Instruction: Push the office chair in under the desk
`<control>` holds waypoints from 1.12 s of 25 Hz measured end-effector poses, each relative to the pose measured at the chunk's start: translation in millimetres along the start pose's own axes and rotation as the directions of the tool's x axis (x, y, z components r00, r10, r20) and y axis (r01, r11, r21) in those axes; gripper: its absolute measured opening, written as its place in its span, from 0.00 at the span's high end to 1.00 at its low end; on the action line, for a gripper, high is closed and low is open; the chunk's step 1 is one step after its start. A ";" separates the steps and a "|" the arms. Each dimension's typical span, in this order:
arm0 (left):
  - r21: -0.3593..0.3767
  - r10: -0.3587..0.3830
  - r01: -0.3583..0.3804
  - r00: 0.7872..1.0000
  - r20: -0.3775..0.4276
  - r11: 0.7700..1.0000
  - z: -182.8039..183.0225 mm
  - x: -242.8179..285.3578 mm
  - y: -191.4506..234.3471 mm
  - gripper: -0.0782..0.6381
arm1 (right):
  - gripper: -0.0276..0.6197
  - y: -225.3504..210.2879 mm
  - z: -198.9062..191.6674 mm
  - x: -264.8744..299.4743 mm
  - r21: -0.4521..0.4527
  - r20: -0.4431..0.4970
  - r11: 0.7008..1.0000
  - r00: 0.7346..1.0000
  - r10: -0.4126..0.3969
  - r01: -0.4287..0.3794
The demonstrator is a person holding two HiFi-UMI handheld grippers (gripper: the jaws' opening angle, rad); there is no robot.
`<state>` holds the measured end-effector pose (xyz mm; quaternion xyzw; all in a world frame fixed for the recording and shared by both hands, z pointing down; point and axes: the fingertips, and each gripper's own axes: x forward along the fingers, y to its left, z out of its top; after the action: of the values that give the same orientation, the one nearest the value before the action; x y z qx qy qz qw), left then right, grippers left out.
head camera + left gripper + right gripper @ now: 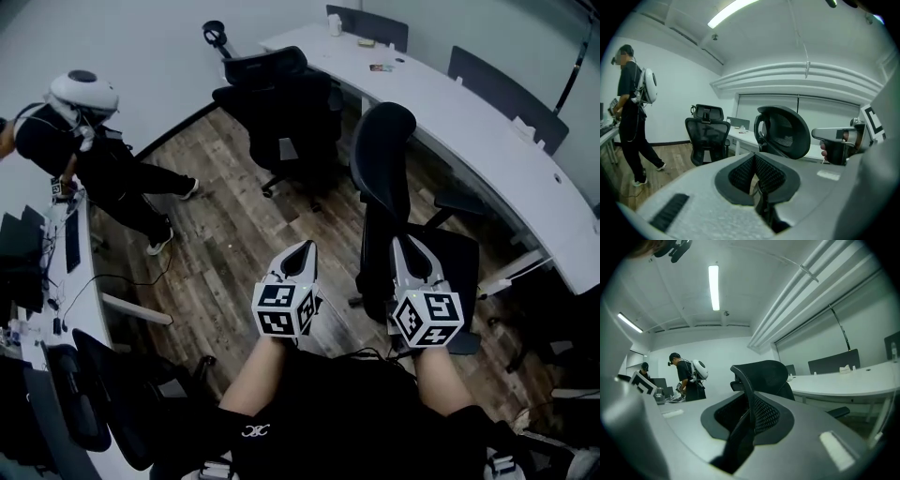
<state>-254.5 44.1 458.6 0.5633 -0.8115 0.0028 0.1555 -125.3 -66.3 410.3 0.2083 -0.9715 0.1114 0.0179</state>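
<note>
The black mesh office chair point(384, 159) stands turned out from the long white curved desk point(497, 150), its seat point(450, 272) near the desk edge. My right gripper point(411, 246) is level at the chair's backrest. In the right gripper view the backrest's thin frame bar point(746, 399) runs down through the gap of my right gripper point(750, 404), whose jaws stand slightly apart; I see no pad pressing on it. My left gripper point(302, 253) hangs left of the chair, apart from it. The left gripper view shows the left gripper point(755, 164) shut and empty, the chair point(785, 131) beyond.
A second black chair point(281, 103) stands further along the desk. A person with a white backpack point(89, 141) stands at the left by another desk point(70, 272) with cables. More dark chairs point(103, 403) sit at the lower left. Wooden floor point(234, 244) lies between.
</note>
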 end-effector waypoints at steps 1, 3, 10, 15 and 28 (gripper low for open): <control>0.003 -0.018 0.018 1.000 -0.004 1.000 2.5 7.8 3.7 0.88 | 0.86 -1.5 1.3 1.8 0.001 0.002 1.000 1.000 -0.015 0.015; 0.009 -0.057 0.057 0.998 -0.006 0.998 10.5 24.6 10.7 0.88 | 0.86 -4.3 5.3 4.8 -0.003 0.008 0.999 0.999 -0.050 0.050; 0.076 -0.213 0.215 0.976 -0.038 0.974 38.1 91.7 22.5 0.88 | 0.84 -8.4 10.8 15.2 0.015 0.027 0.992 0.991 -0.128 0.127; 0.127 -0.332 0.338 0.941 -0.066 0.933 57.7 135.2 29.6 0.88 | 0.82 -12.7 10.1 15.4 0.022 0.037 0.975 0.974 -0.223 0.222; 0.230 -0.715 0.742 0.669 -0.202 0.630 66.8 199.2 24.1 0.88 | 0.77 17.4 -25.4 13.0 0.030 -0.056 0.927 0.926 -0.373 0.375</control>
<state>-356.3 -141.0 450.1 0.8586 -0.4965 0.0853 0.0951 -144.5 -50.4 432.5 0.3870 -0.9109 0.1304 0.0587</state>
